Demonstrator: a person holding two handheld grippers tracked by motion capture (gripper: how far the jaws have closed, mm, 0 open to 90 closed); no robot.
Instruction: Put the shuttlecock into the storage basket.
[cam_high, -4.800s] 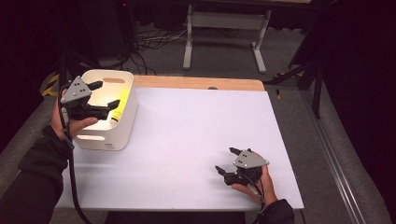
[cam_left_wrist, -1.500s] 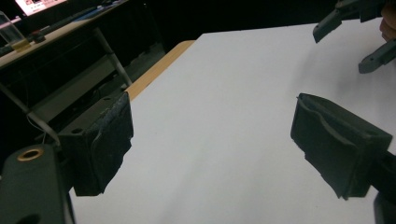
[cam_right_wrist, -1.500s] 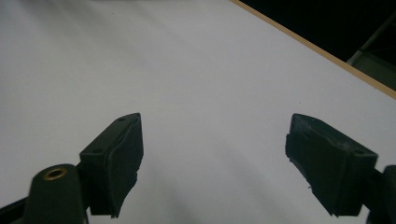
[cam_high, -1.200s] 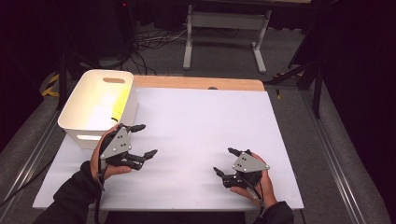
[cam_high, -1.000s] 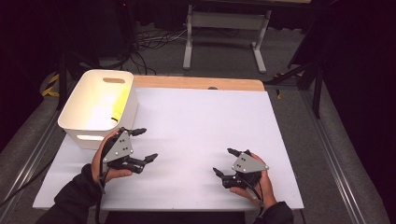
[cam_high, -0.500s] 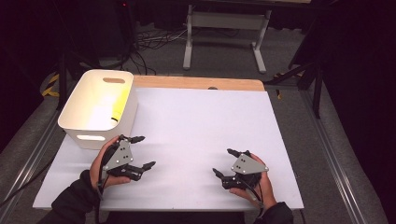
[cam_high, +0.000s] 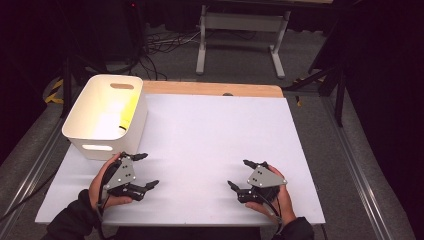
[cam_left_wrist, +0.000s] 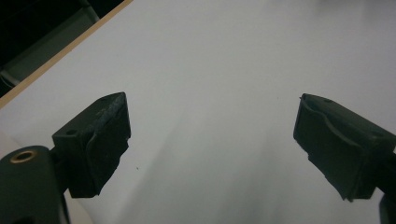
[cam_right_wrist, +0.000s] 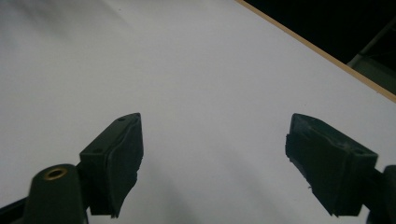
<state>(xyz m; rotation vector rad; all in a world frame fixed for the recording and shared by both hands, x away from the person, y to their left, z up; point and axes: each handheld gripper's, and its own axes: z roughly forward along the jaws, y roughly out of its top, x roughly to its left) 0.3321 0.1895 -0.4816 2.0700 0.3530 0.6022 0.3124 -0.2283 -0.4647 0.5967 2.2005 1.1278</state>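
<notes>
White-covered tabletop carrying one bin

The tabletop (cam_high: 210, 145) is lying under a white sheet, its wooden edge showing along the far side. A white bin (cam_high: 102, 117) is sitting on its left part, near the far corner.

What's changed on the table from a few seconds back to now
The left tool left the top of the white bin and came down to the near-left part of the white table, beside the bin's front. Its jaws are open and hold nothing. The right tool stayed at the near right, open, and the bin stayed in its corner.
</notes>
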